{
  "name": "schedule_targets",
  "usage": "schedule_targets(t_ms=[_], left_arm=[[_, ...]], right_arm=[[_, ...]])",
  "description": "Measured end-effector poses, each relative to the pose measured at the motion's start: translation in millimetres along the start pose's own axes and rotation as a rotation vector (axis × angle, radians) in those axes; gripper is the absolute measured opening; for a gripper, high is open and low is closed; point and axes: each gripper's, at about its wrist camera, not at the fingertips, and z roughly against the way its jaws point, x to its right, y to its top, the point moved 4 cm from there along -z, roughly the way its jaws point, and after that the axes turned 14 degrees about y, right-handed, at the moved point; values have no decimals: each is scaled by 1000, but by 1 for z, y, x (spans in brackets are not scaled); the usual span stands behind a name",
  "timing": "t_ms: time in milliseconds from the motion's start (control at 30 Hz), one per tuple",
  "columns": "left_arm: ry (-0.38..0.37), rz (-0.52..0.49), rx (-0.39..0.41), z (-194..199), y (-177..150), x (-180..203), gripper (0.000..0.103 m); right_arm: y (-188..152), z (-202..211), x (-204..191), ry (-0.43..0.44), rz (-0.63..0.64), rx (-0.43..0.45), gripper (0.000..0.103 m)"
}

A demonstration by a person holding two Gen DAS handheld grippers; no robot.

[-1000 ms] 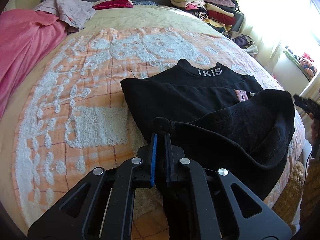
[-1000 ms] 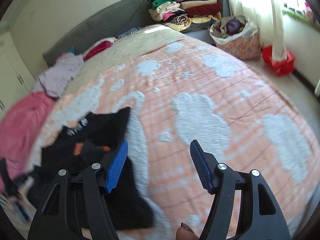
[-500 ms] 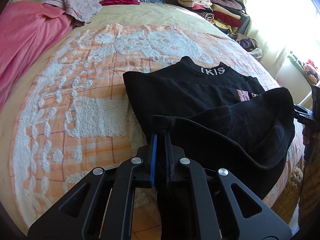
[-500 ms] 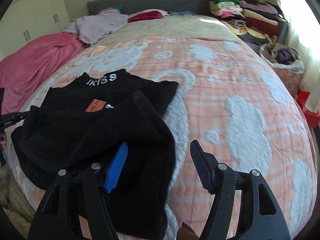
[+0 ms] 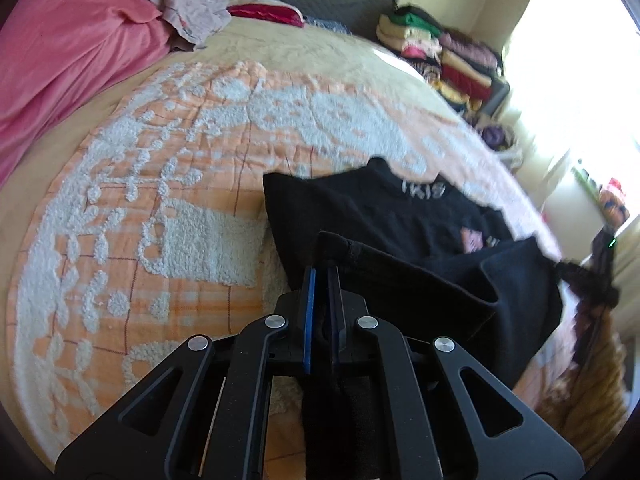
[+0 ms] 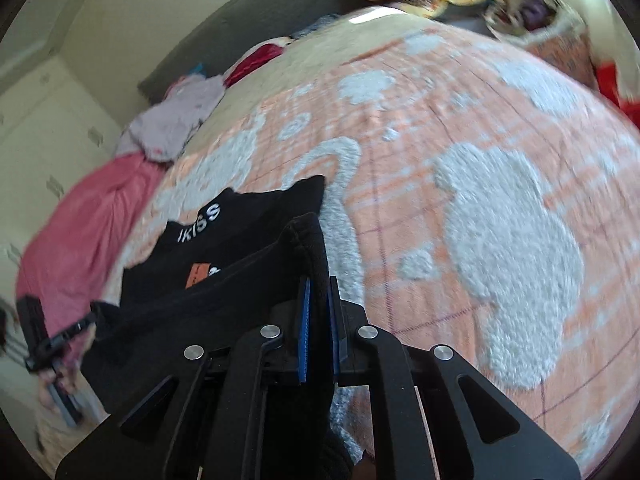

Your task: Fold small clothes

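White letters run along the collar of the black top [image 6: 224, 256] lying on the bed: "KISS" reads clearly from the right side, blurred from the left. The small orange patch [image 6: 199, 274] below the collar is unreadable.

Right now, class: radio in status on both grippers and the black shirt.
Left gripper shut on black shirt. Right gripper shut on it too. Bottom edge lifted, collar end flat on bedspread. Nothing in the way.
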Motion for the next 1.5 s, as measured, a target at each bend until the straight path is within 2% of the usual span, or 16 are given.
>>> schedule_targets(t_ms=[100, 133, 167, 267, 300, 400, 500, 567, 600, 633, 800, 967, 1100, 1200, 1333, 1500], left_arm=[[-16, 40, -4, -1, 3, -6, 1], [-3, 38, -8, -4, 3, -6, 1], [2, 30, -13, -6, 1, -5, 1], [-27, 12, -24, -9, -5, 0, 2], [-37, 13, -31, -11, -7, 0, 4], [-68, 21, -52, -15, -12, 3, 15], [-60, 21, -73, -23, -15, 5, 17], [-49, 31, -75, -27, -16, 6, 15], [-41, 32, -74, -27, -16, 5, 2], [-16, 25, -67, -27, -16, 5, 0], [17, 17, -14, -8, -12, 0, 0], [-17, 61, 74, 28, 3, -12, 0], [-32, 94, 118, 41, 24, -18, 0], [-12, 104, 123, 36, 38, -18, 0], [1, 126, 90, 18, 51, -20, 0], [26, 123, 43, -10, 55, -22, 0]], right_arm=[[-4, -8, 4, -19, -25, -23, 9], [-4, -9, 3, -32, -19, -24, 15], [-4, -10, 0, -35, -7, -26, 25], [-1, -13, -12, -15, 34, -42, 52], [0, -15, -16, -9, 51, -48, 52], [5, -23, -18, -5, 55, -67, 52], [6, -33, -14, -6, 40, -90, 46], [5, -35, -15, -9, 43, -86, 21], [4, -32, -18, -11, 51, -70, 14], [4, -29, -20, -12, 58, -59, 8], [6, 1, -41, -13, 129, 23, 7], [22, 31, -63, 22, 171, 111, 7], [39, 37, -78, 67, 189, 175, 7], [51, 27, -82, 58, 189, 176, 7], [64, 6, -74, 37, 155, 155, 7], [68, -23, -49, -39, 103, 113, 7]])
